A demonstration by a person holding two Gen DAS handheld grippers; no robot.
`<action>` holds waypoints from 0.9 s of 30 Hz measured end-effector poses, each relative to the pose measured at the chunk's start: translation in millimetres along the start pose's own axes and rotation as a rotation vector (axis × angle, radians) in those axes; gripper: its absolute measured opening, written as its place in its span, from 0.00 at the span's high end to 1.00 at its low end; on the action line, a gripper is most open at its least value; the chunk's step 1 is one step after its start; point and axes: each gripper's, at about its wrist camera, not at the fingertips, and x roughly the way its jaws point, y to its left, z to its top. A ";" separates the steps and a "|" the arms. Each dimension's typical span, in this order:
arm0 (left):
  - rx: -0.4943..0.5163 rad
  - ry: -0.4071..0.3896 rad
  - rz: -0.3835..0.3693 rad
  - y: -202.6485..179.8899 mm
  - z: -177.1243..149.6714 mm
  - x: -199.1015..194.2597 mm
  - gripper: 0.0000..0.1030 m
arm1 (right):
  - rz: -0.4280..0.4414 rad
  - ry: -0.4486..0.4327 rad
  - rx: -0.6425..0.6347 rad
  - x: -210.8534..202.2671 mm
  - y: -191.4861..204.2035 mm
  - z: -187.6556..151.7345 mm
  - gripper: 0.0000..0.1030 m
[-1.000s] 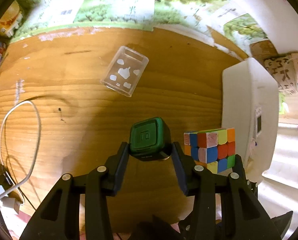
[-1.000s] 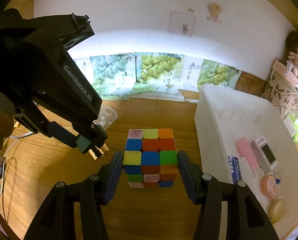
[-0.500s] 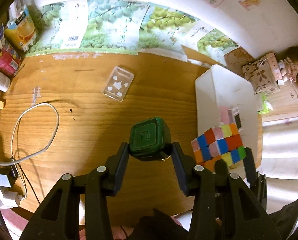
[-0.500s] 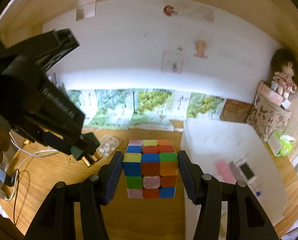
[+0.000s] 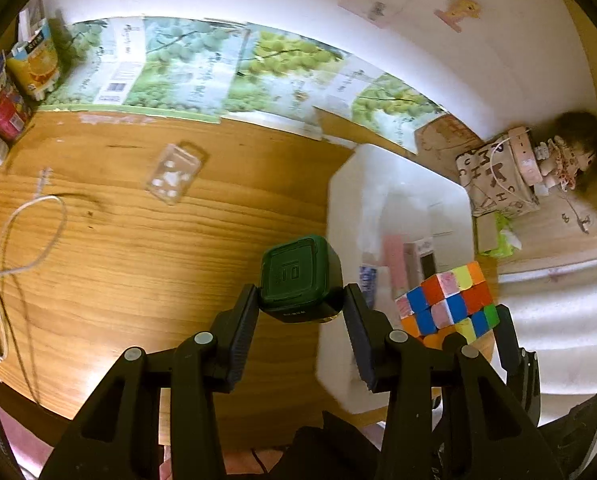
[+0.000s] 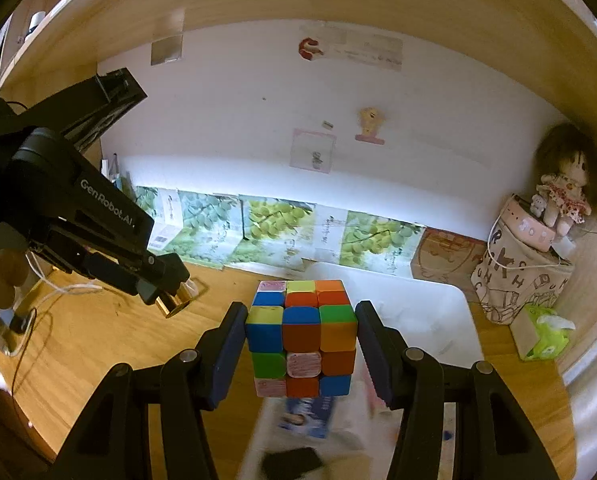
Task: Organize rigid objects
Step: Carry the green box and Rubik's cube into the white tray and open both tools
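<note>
1. Puzzle cube sits clamped between the pads of the right gripper, carried clear of the wooden desk and over the white bin — most likely its destination.
2. Green block, with a brass-coloured fitting on its underside, is pinched by the left gripper, jaws narrow, at the bin's near edge.
3. Both grips take flat opposite faces — a sensible hold against slipping.
4. A clear plastic case lies on the desk, well apart, not yet sorted.
</note>
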 end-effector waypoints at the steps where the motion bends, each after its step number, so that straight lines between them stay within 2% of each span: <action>1: -0.001 -0.001 0.000 -6.3 -0.5 2.5 0.55 | 0.003 0.002 -0.009 0.9 -6.6 -1.1 0.46; 7: 0.006 0.007 -0.020 -48.2 -5.5 24.0 0.55 | 0.053 0.048 -0.044 14.6 -47.3 -7.5 0.46; 14: 0.044 0.051 -0.056 -94.6 -16.9 58.7 0.55 | 0.067 0.114 -0.074 31.4 -82.2 -18.2 0.46; 21: 0.063 0.091 -0.070 -116.9 -26.7 83.5 0.54 | 0.064 0.189 -0.072 43.2 -106.4 -31.2 0.46; 27: 0.070 0.087 -0.091 -118.5 -30.0 88.7 0.52 | 0.065 0.232 -0.077 49.9 -113.1 -37.9 0.45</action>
